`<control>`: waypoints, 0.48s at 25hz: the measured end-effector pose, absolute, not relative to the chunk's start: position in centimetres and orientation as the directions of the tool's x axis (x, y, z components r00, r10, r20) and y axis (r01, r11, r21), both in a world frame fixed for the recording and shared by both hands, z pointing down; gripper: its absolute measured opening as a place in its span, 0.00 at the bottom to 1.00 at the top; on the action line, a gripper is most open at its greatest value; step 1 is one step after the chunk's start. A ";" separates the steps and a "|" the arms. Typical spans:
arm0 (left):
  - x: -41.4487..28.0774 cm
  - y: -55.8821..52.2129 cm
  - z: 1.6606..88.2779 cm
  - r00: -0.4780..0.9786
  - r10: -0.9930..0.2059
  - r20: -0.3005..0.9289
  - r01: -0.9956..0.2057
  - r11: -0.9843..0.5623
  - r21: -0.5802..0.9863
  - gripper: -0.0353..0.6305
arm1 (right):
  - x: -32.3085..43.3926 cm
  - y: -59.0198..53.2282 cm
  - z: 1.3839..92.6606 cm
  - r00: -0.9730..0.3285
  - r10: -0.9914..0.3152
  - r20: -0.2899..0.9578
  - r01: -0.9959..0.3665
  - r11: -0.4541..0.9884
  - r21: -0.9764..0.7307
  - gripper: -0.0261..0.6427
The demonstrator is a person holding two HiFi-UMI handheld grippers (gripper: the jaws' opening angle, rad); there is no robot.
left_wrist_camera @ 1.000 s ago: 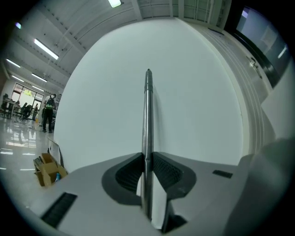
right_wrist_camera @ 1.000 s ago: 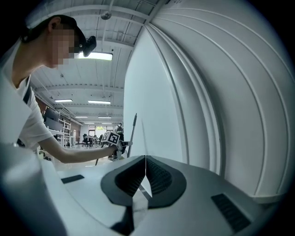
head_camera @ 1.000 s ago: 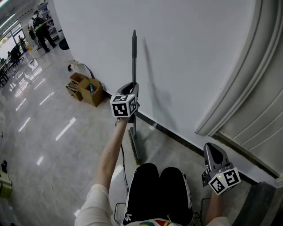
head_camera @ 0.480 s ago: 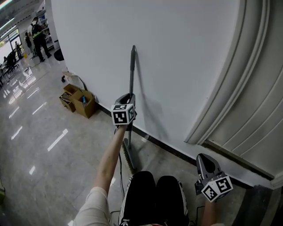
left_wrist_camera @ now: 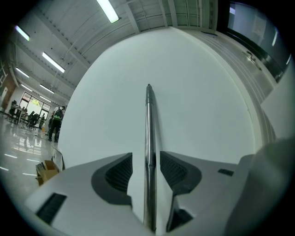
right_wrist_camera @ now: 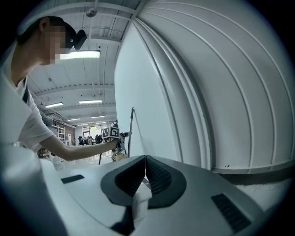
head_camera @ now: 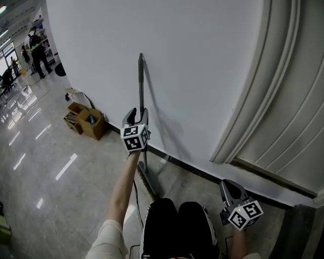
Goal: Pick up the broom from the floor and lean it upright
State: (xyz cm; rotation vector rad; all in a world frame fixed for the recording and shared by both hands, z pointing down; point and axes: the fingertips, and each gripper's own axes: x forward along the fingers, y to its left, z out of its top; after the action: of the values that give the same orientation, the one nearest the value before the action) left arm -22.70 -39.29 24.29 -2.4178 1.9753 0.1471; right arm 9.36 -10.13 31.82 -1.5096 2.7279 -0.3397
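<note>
White wall [head_camera: 202, 60] backs the broom [head_camera: 141, 86]: upright, handle up, bristles down.

Setting: large open work hall, industrial or lab type, not a home. Evidence: high ceiling with exposed beams and long tube lights [left_wrist_camera: 109, 9]; wide glossy floor [head_camera: 45, 167] reflecting those lights; plain white wall [head_camera: 192, 60] with a black skirting strip [head_camera: 192, 169] along its foot. Open cardboard boxes [head_camera: 83, 121] sit on the floor against the wall. At the far end are standing people [head_camera: 38, 48] — details there too small to tell. To the right is a grey ribbed panel [head_camera: 298, 116].
</note>
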 end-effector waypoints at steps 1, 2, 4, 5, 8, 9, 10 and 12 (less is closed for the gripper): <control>-22.8 -39.2 24.0 0.198 -0.976 -0.089 -0.978 -0.202 0.042 0.37 | 9.0 -10.3 31.9 -0.540 -0.836 0.096 -0.833 0.515 -0.201 0.06; -22.8 -39.0 23.7 0.200 -0.975 -0.097 -0.978 -0.205 0.034 0.37 | 8.6 -10.5 31.9 -0.548 -0.832 0.089 -0.827 0.522 -0.211 0.06; -22.9 -38.5 23.0 0.206 -0.972 -0.113 -0.978 -0.209 0.019 0.37 | 7.5 -10.9 31.5 -0.571 -0.818 0.076 -0.811 0.547 -0.208 0.06; -22.8 -38.2 22.7 0.208 -0.971 -0.118 -0.977 -0.211 0.013 0.37 | 6.9 -11.1 31.2 -0.585 -0.808 0.068 -0.802 0.564 -0.198 0.06; -22.5 -36.5 22.0 0.204 -0.970 -0.130 -0.979 -0.205 -0.008 0.37 | 5.0 -12.3 29.7 -0.621 -0.784 0.012 -0.768 0.605 -0.209 0.06; -22.4 -35.6 21.7 0.199 -0.971 -0.136 -0.980 -0.199 -0.013 0.37 | 4.2 -13.0 28.7 -0.631 -0.776 -0.015 -0.755 0.618 -0.219 0.06; -22.2 -34.5 21.5 0.191 -0.971 -0.143 -0.982 -0.191 -0.018 0.37 | 3.4 -13.7 27.6 -0.636 -0.770 -0.041 -0.746 0.628 -0.223 0.06; -21.7 -32.3 21.0 0.178 -0.971 -0.157 -0.984 -0.176 -0.024 0.37 | 1.7 -15.0 25.4 -0.636 -0.768 -0.079 -0.744 0.637 -0.201 0.06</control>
State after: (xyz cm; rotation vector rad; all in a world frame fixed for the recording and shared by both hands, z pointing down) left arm -21.71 -32.28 21.03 -2.3161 1.9339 0.1597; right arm 1.72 -15.03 25.38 -1.2550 2.6981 -0.2250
